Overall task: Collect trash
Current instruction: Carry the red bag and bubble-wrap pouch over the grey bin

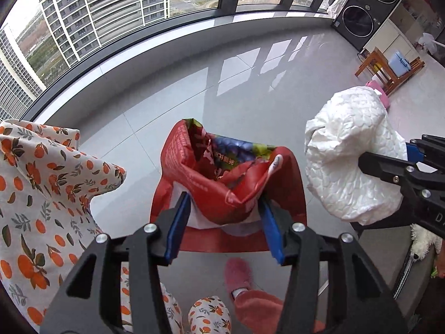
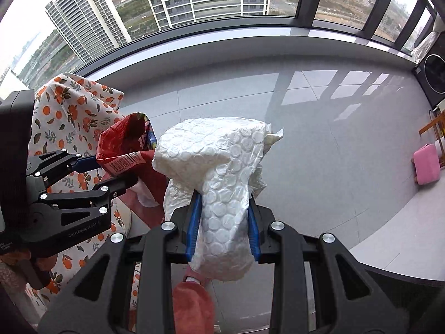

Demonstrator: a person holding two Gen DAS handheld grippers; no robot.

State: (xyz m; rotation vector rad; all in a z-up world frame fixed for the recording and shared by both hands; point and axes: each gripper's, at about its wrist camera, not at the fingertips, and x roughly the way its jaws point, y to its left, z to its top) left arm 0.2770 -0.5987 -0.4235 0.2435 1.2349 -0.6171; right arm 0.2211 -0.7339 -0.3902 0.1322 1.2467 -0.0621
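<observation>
A red printed bag (image 1: 222,183) hangs open in the air, held up by my left gripper (image 1: 225,204), which is shut on its near rim. In the right wrist view the bag (image 2: 125,150) and the left gripper (image 2: 108,171) appear at the left. My right gripper (image 2: 224,208) is shut on a white wad of bubble wrap (image 2: 222,167). In the left wrist view the bubble wrap (image 1: 350,153) floats just right of the bag's mouth, at about the same height, with the right gripper (image 1: 389,156) behind it.
An orange-print cloth (image 1: 41,189) lies to the left. Grey tiled floor (image 1: 194,83) runs to a window wall. A washer and dryer stack (image 1: 364,11), a wooden stand (image 1: 386,69) and a pink stool (image 2: 427,164) are at the right. Pink slippers (image 1: 239,275) are below.
</observation>
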